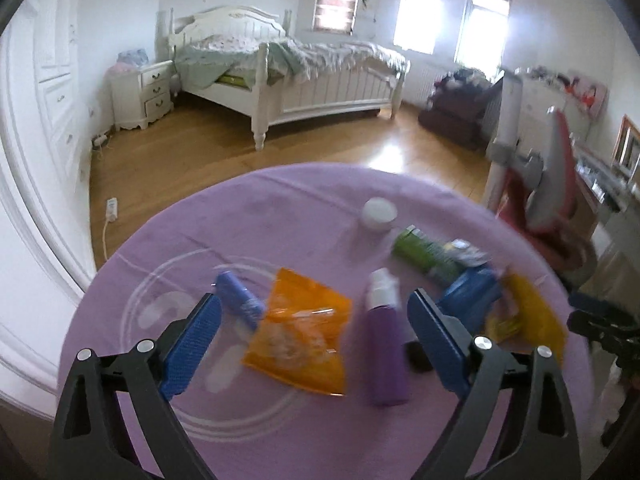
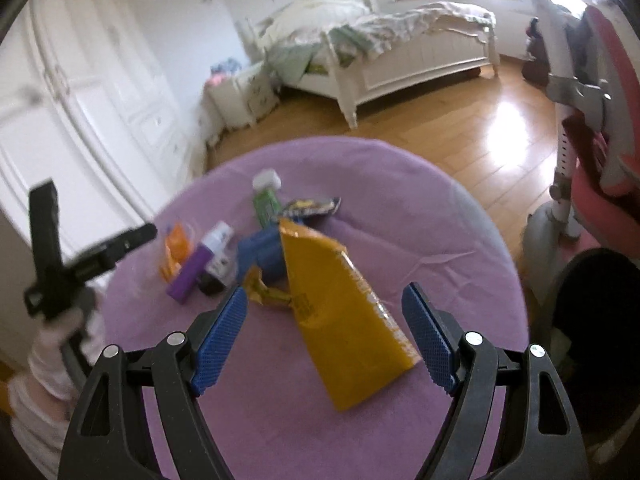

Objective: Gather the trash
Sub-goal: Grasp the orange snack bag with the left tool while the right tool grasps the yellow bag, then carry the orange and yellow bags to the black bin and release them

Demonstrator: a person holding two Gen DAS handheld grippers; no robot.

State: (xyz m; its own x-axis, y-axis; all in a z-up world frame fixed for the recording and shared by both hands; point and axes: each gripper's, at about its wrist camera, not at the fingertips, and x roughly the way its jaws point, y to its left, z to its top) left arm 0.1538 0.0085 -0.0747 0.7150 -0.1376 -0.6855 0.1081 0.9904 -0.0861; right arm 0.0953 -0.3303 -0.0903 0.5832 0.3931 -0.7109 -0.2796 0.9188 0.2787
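Round bench [image 1: 280,200] under a purple cloth, litter scattered across it. Left tongs [image 1: 314,332] spread wide, nothing pinched, poised above an orange snack pouch [image 1: 300,332] and a purple bottle [image 1: 386,356] with a white cap. Just left of the pouch: a small blue tube [image 1: 240,296]. Right of the purple bottle: a crumpled blue wrapper [image 1: 470,300], then a yellow packet [image 1: 528,312] at the bench's right edge. Beyond the wrapper, a green carton [image 1: 424,254] lying flat, a silvery foil scrap [image 1: 468,254] touching its right end. Farther back from the carton, a white round lid [image 1: 379,213], apart from the rest. A small dark object beside the bottle's base, too blurred to name.

Over to the right wrist view: right tongs [image 2: 326,330] also released, pads clear of everything, framing the long yellow packet [image 2: 340,320], which rises tilted from the cloth [image 2: 440,240]. Behind the packet, the blue wrapper [image 2: 260,254]; left of that, the purple bottle [image 2: 192,272] and orange pouch [image 2: 176,250]. Green carton [image 2: 266,206] farther back, white lid [image 2: 267,180] beyond it, a dark foil wrapper [image 2: 312,206] beside the carton. Far left of the bench, the other gripper's black frame [image 2: 72,256] in a gloved hand [image 2: 52,352]. Off the bench's right edge, a dark bin [image 2: 592,304] on the floor near a pink chair [image 2: 600,120].
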